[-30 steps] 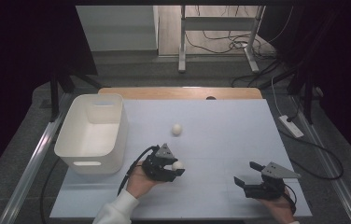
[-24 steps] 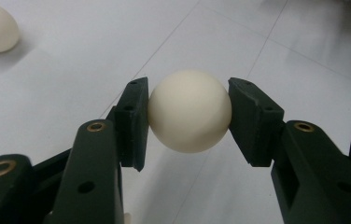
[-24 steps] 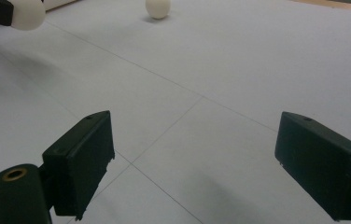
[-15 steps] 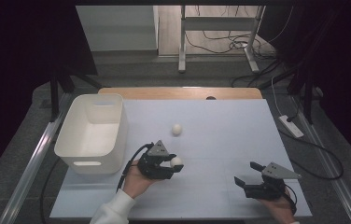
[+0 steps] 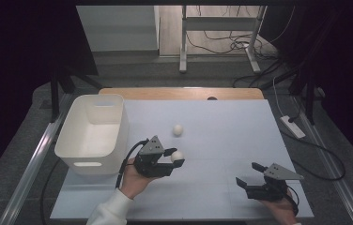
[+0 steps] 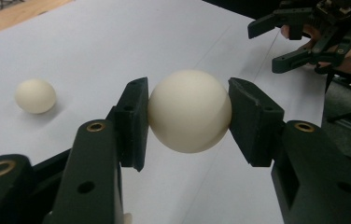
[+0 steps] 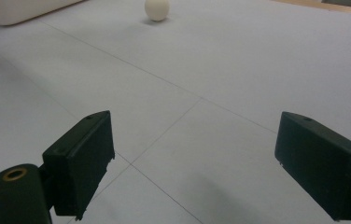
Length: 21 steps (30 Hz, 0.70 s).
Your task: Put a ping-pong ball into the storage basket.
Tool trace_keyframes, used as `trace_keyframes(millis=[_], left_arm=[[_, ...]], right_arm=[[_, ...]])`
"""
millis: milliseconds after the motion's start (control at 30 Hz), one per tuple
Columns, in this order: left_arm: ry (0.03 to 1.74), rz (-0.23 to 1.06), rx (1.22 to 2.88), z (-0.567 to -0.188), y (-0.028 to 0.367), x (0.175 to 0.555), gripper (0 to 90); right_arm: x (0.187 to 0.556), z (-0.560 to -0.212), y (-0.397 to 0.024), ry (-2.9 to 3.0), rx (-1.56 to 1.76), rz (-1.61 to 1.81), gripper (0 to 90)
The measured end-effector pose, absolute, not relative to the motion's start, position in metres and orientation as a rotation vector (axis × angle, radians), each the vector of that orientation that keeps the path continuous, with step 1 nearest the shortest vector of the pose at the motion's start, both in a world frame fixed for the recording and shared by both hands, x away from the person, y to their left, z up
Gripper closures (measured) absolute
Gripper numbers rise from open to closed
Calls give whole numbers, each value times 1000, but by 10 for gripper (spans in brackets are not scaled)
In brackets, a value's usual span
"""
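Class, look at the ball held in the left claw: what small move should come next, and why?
Probably carry the held ball toward the white bin beside it: the left claw is shut on it, clear of the table.

left gripper (image 5: 178,158) w/ held ball (image 5: 177,155) lifted off the counter (image 5: 240,136), drifting a bit toward the bin (image 5: 95,136).

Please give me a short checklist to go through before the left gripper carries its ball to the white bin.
1. Ball clamped between both left fingers: ok.
2. Ball centred in the grip: ok.
3. Bin open, room inside: ok.
4. Path from left gripper to bin free: ok.
5. Right gripper open, apart from the path: ok.
6. Second ball at rest on the table: ok.
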State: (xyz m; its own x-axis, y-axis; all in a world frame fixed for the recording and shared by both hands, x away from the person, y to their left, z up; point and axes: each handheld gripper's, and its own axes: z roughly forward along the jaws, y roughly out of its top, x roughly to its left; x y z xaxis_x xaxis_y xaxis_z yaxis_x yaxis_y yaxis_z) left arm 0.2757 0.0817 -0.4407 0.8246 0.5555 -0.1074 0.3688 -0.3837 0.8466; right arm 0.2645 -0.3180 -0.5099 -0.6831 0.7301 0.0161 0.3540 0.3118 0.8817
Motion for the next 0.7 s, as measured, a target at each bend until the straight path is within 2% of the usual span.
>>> trace_keyframes(millis=[700], left_arm=[[710,346,1975,-419,99,279,510]], right_arm=[[265,-510,-318,2198,962,1328,117]])
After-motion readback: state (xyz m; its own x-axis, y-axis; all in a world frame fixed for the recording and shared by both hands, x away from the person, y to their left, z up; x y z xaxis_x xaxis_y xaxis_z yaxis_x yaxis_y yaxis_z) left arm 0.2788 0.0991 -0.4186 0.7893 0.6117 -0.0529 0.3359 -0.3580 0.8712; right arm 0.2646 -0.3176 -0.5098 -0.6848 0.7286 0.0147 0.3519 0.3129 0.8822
